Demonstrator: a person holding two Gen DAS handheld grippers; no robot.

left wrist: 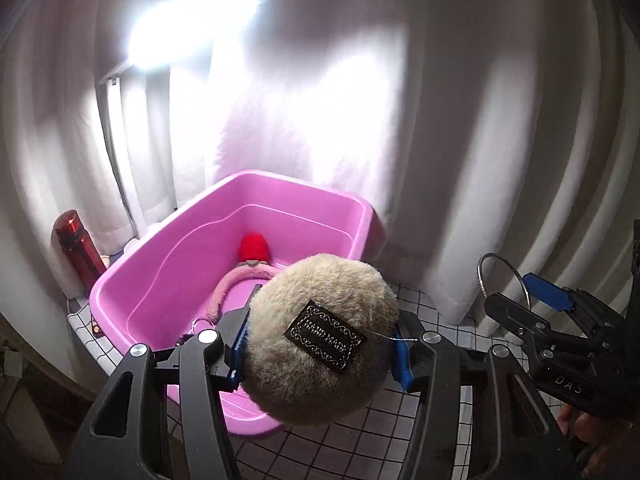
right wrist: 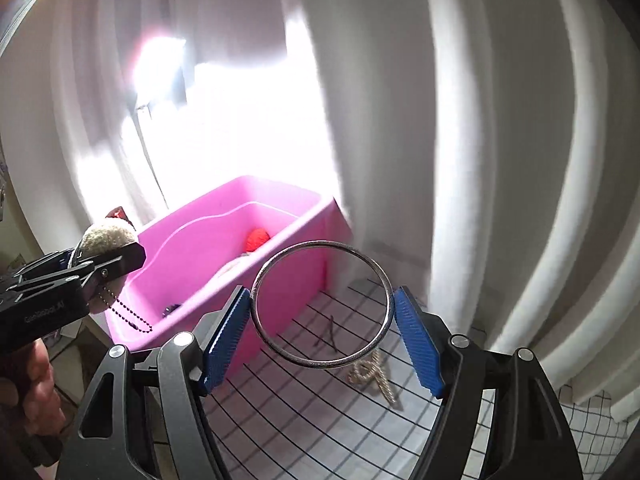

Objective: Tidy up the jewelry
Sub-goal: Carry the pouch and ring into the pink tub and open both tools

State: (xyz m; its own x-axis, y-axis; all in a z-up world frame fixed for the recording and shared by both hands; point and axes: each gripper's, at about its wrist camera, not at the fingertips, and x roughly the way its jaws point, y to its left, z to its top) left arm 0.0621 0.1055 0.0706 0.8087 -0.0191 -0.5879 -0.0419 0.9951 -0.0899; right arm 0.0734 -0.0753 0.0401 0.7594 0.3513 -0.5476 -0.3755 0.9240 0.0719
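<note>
My left gripper (left wrist: 320,354) is shut on a beige fluffy pom-pom charm (left wrist: 320,340) with a black label; its ball chain (right wrist: 130,316) dangles below in the right wrist view. My right gripper (right wrist: 322,320) is shut on a silver bangle (right wrist: 322,306), its blue pads (right wrist: 418,346) pressing the ring's two sides. Both are held above the table in front of a pink plastic tub (left wrist: 168,264). Inside the tub lie a red pom-pom (left wrist: 254,246) and a pink fuzzy band (left wrist: 236,286). In the left wrist view the right gripper (left wrist: 516,296) shows at the right edge with the bangle (left wrist: 502,276).
A white grid-patterned cloth (right wrist: 280,400) covers the table. On it lie a twisted pale rope piece (right wrist: 374,376) and dark hairpins (right wrist: 330,336). A red bottle (left wrist: 78,250) stands left of the tub. White curtains (left wrist: 480,120) hang close behind, brightly backlit.
</note>
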